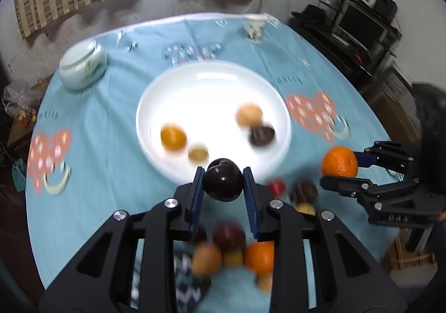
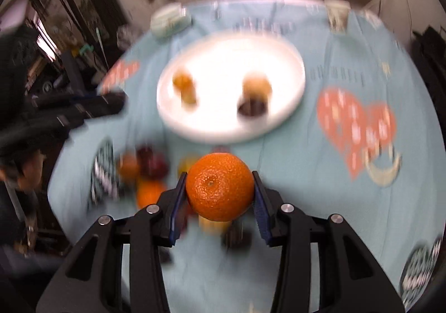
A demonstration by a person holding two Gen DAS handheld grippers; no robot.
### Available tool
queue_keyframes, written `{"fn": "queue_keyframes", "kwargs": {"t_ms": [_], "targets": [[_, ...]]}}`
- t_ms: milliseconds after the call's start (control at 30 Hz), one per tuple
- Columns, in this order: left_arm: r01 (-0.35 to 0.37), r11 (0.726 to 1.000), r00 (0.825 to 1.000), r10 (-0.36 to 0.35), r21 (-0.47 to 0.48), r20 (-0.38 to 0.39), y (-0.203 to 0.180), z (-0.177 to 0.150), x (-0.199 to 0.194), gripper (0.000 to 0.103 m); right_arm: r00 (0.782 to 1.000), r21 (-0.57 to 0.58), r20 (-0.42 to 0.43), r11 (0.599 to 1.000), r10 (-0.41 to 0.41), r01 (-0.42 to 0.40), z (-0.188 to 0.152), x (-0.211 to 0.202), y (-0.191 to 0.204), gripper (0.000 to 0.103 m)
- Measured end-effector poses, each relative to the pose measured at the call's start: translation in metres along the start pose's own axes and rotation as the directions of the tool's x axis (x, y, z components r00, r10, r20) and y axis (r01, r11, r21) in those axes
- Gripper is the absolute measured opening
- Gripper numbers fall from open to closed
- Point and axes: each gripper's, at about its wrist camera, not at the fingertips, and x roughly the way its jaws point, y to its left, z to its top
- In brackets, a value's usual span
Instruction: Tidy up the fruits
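A: Left gripper [image 1: 223,180] state?

B: Clamped on a dark plum [image 1: 222,184]; blue pads press both sides; fruit held above the near rim of the white plate [image 1: 178,84].

A: Right gripper [image 2: 220,190]?

B: Pinching an orange [image 2: 219,187] between its blue pads; stem dimple faces the camera; held above the blue cloth, near side of the plate; in the left wrist view the same orange [image 1: 339,161] shows far to the right of the plum, well apart from it.

A: What is on the plate?

B: Four fruits, all blurred; a small orange one [image 1: 173,136] on the left with a yellowish one [image 1: 198,152] just beside it; a pale tan one [image 1: 249,114] on the right touching a dark one [image 1: 262,135].

A: Loose fruit?

B: A cluster on the tabletop [image 1: 92,123] below the left gripper; dark red, tan and orange pieces [image 1: 231,251] packed together, too blurred to count; a small red one [image 1: 276,186] and a brown one [image 1: 304,192] lie between the two grippers.

A: Anything else?

B: Pale green lidded jar [image 1: 83,65] far left; patterned cup [image 1: 255,27] at the far edge; heart prints on the cloth; striped curtains behind; person's hand at the left edge of the right wrist view, blurred.
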Motion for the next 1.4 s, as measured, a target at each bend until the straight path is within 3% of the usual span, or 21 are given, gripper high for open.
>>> {"fn": "queue_keyframes", "kwargs": {"t_ms": [200, 367, 467, 500, 533, 633, 767, 867, 1067, 1400], "targets": [[-0.083, 0.993, 0.995, 0.078, -0.084, -0.059, 0.018, 0.055, 0.062, 0.028, 0.997, -0.043, 0.041, 0.997, -0.065, 0.067, 0.083, 0.058, -0.009, 0.044], [-0.158, 0.987, 0.984, 0.154, -0.034, -0.089, 0.028, 0.068, 0.099, 0.030, 0.996, -0.075, 0.045, 0.994, -0.074, 0.078, 0.120, 0.094, -0.022, 0.045], [-0.170, 0.985, 0.982, 0.167, -0.025, -0.085, 0.034, 0.066, 0.106, 0.049, 0.998, -0.050, 0.003, 0.997, -0.065, 0.065, 0.134, 0.116, -0.034, 0.046], [-0.167, 0.985, 0.983, 0.163, -0.034, -0.085, 0.036, 0.066, 0.107, 0.053, 0.998, -0.051, 0.000, 0.996, -0.067, 0.067, 0.135, 0.120, -0.037, 0.048], [-0.165, 0.985, 0.983, 0.161, -0.045, -0.086, 0.039, 0.065, 0.107, 0.053, 0.997, -0.052, -0.003, 0.996, -0.072, 0.072, 0.137, 0.125, -0.039, 0.059], [-0.174, 0.983, 0.982, 0.168, -0.066, -0.084, 0.045, 0.062, 0.106, 0.065, 0.996, -0.050, 0.029, 0.995, -0.081, 0.082, 0.141, 0.127, -0.046, 0.078], [-0.173, 0.980, 0.984, 0.169, -0.100, -0.053, 0.051, 0.062, 0.093, 0.065, 0.996, -0.046, 0.052, 0.996, -0.070, 0.072, 0.143, 0.118, -0.046, 0.078], [-0.186, 0.977, 0.982, 0.186, -0.108, -0.007, 0.051, 0.060, 0.074, 0.075, 0.995, -0.046, 0.069, 0.996, -0.072, 0.075, 0.137, 0.103, -0.044, 0.078], [-0.188, 0.978, 0.980, 0.193, -0.091, 0.043, 0.040, 0.042, 0.038, 0.081, 0.992, -0.027, 0.115, 0.998, -0.048, 0.051, 0.102, 0.056, -0.042, 0.081], [-0.201, 0.979, 0.977, 0.202, -0.023, 0.062, -0.004, -0.003, -0.008, 0.087, 0.998, 0.090, 0.062, 0.996, -0.017, 0.011, -0.020, 0.000, -0.031, 0.085]]}}
